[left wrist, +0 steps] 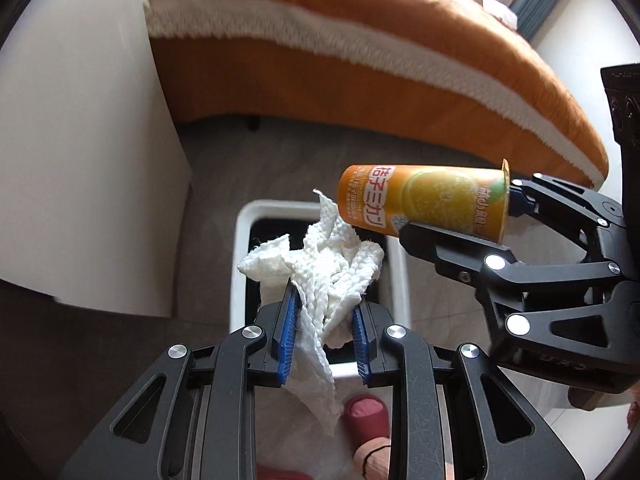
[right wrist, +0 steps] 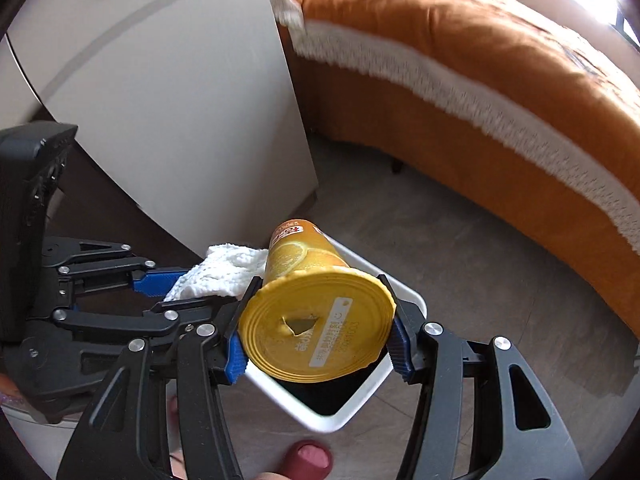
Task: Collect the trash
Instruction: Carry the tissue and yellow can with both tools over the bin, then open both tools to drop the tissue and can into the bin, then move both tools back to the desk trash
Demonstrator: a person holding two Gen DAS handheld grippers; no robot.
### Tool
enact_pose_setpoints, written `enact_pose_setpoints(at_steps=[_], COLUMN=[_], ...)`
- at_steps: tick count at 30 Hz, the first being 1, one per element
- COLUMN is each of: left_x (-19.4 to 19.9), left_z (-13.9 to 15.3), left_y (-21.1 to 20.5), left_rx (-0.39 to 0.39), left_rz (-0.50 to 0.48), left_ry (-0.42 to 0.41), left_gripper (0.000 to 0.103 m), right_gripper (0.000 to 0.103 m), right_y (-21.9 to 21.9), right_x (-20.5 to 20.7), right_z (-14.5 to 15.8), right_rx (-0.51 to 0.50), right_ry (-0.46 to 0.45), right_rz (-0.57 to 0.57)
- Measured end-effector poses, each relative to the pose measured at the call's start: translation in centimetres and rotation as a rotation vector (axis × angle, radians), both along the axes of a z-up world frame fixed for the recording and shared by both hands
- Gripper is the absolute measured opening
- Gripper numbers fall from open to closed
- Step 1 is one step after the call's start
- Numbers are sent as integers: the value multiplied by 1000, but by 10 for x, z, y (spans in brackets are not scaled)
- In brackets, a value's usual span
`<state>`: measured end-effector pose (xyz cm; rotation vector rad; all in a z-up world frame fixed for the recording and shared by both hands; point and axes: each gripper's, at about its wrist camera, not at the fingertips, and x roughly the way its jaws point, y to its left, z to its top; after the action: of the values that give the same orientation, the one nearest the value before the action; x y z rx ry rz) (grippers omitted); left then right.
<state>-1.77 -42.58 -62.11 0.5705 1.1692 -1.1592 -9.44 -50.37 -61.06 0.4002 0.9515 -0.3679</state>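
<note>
**Trash held above the bin**

Left gripper (left wrist: 324, 320) pinches a crumpled paper towel (left wrist: 320, 256); right gripper (right wrist: 316, 344) clamps an orange juice cup (right wrist: 316, 312), both over the white bin (right wrist: 320, 424). Released off-centre, the cup could strike the rim (the towel may snag). Grey floor (right wrist: 460, 280), orange bed (right wrist: 480, 60) nearby.

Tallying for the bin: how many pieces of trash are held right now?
2: a crumpled paper towel in the left gripper, an orange cup in the right gripper. The bin's contents are hidden.

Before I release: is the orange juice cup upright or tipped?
Tipped. The orange juice cup lies sideways in the right gripper, foil lid toward the gripper, above the white bin.
</note>
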Motion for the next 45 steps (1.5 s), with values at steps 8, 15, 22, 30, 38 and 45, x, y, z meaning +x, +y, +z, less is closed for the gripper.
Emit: enact_pose_setpoints(at_steps=[8,15,22,30,38,45], left_x=[52,55,44,29,59,106], left_z=[-79,-58,22,201,365,447], left_y=[25,24,24,48,119,221], left_rx=[41,17,-12,-137,-288,-282], left_rz=[173,160,138,173,371,595], left_ry=[97,67,2,-144,-232,-418], left_gripper=[98,98,98,98,98,98], right_gripper=[99,99,99,99,99,99], right_y=[-32,-20,-6,10,40,113], right_x=[2,15,27,23,46,98], right_z=[-80,-64,12,167,327,425], right_rx=[46,6,-104,-226,-324,-382], right_ry=[109,135,113,0,-227,-402], right_rz=[-109,-78,-32,-41,-3,173])
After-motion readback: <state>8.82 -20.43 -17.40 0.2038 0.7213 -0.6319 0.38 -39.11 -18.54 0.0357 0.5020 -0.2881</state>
